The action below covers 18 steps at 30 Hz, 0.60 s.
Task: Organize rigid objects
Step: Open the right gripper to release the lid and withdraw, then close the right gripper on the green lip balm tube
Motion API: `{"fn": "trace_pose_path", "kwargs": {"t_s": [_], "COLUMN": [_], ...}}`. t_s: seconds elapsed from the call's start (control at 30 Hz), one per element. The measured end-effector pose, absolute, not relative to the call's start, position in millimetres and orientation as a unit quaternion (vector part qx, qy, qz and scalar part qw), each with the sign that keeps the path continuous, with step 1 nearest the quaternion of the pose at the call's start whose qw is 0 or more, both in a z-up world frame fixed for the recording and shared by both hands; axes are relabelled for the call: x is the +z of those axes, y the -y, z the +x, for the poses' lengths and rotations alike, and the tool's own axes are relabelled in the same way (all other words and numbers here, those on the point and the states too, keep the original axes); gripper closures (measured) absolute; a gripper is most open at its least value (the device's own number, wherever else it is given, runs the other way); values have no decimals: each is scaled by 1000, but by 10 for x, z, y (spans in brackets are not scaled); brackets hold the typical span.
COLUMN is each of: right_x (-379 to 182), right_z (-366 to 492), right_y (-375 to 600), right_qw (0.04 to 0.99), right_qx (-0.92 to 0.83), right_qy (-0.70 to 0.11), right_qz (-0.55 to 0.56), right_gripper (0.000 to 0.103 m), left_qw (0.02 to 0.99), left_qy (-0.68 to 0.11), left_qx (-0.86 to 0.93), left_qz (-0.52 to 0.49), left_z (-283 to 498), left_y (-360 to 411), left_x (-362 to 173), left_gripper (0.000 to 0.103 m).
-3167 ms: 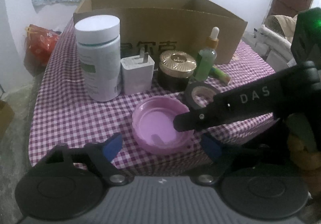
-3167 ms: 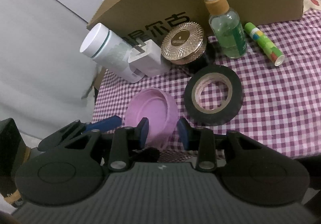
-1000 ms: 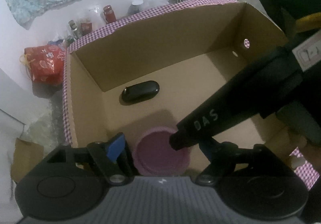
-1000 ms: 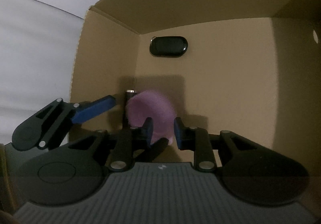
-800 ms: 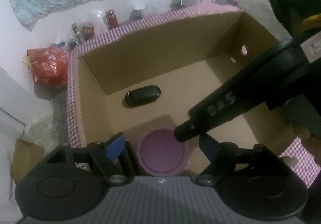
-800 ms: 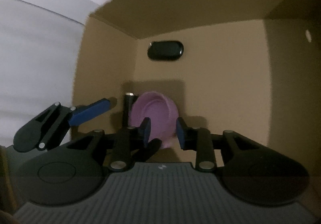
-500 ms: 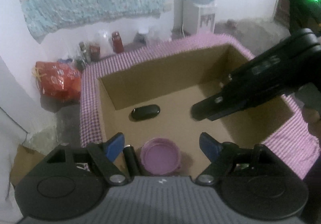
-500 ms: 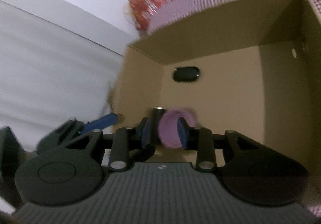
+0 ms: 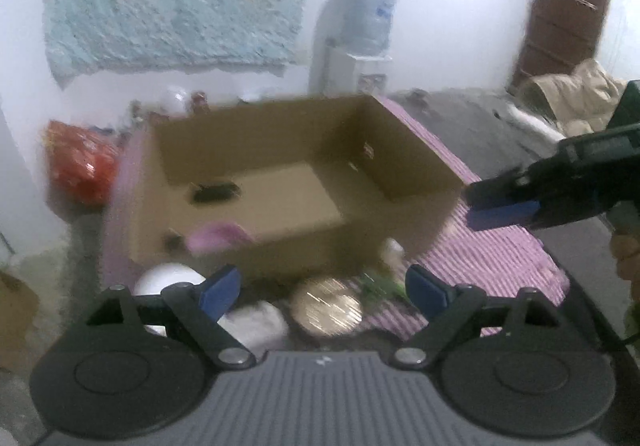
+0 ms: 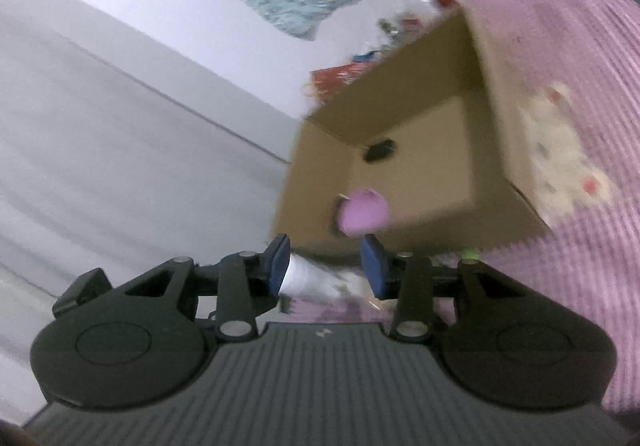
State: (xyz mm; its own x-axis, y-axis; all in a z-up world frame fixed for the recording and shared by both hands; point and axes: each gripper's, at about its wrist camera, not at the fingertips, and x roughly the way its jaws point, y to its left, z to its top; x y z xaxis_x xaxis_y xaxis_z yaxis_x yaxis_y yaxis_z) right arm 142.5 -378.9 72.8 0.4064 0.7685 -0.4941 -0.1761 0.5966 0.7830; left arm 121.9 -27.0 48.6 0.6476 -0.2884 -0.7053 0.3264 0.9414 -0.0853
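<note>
Nearest the left-wrist camera, the left gripper (image 9: 322, 292) hangs with its jaws spread wide and nothing between them, above a blurred row on the worktop (image 9: 504, 258): a white bottle cap (image 9: 168, 280), a white block (image 9: 256, 320), a gold-lidded jar (image 9: 326, 306) and a green dropper bottle (image 9: 386, 272). Farther on sits the open cardboard box (image 9: 416, 158). Inside it, by the near left corner, lies the pink lid (image 9: 218, 238); blur hides which face is up. A black oval object (image 9: 216, 192) lies long axis left-right near the far wall. At right, beside the box, is the right gripper (image 10: 326, 260), its jaws parted and empty.
</note>
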Motion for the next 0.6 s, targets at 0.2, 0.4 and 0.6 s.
{"fn": "trace_pose_path", "kwargs": {"t_s": [0.2, 0.4, 0.6], "right_x": [222, 79, -91], "right_z": [1239, 1333, 1522], "right_y": [3735, 3422, 3230], "right_qw": [816, 842, 841], "right_qx": [232, 236, 244], "right_qy": [-480, -468, -477], "right_qz": [226, 128, 78], "right_gripper": [64, 64, 76], "left_qw": [884, 874, 873], "left_qy": [-409, -427, -428], "left_qx": [-226, -225, -226], "left_qz": [23, 65, 61], "left_z": [1090, 1154, 1239], "left_y": [829, 1199, 1237], "left_x": [-62, -372, -410], "left_gripper": [17, 34, 41]}}
